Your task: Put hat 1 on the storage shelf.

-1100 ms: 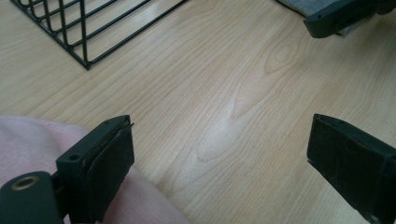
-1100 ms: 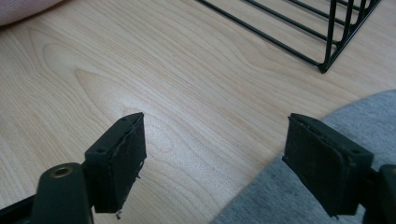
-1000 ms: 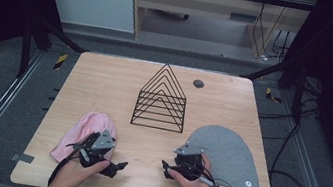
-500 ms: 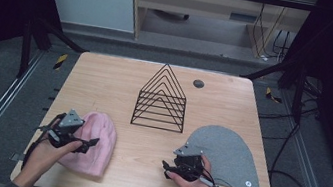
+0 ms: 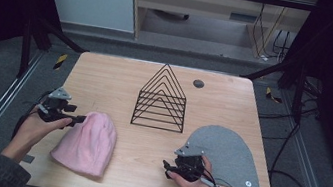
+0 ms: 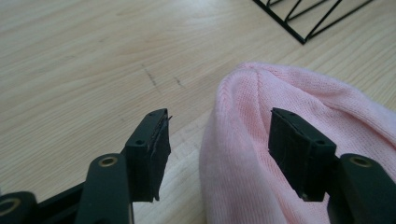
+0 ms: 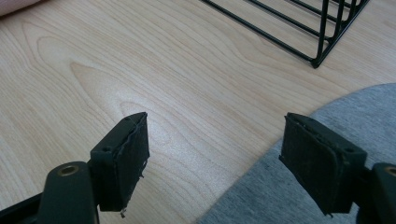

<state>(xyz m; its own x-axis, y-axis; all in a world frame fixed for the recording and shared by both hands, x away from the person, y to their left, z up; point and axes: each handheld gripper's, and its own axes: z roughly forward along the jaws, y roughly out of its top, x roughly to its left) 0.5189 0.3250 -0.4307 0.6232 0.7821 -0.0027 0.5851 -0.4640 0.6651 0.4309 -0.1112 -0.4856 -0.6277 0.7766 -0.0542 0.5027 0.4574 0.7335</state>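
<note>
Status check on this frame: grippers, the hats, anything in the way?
Left gripper open, jaws straddling the pink beanie's edge. Right gripper open at the grey beanie's edge, gripping nothing. Wire rack stands behind both, clear of them.

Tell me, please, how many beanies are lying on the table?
2. The pink beanie lies front-left, beside the left gripper; the grey beanie lies front-right, next to the right gripper. Nothing seems to hide a third.

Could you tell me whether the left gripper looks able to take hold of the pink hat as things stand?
Probably yes: the left gripper is open, its jaws straddle the edge of the pink hat, and nothing lies between them.
</note>
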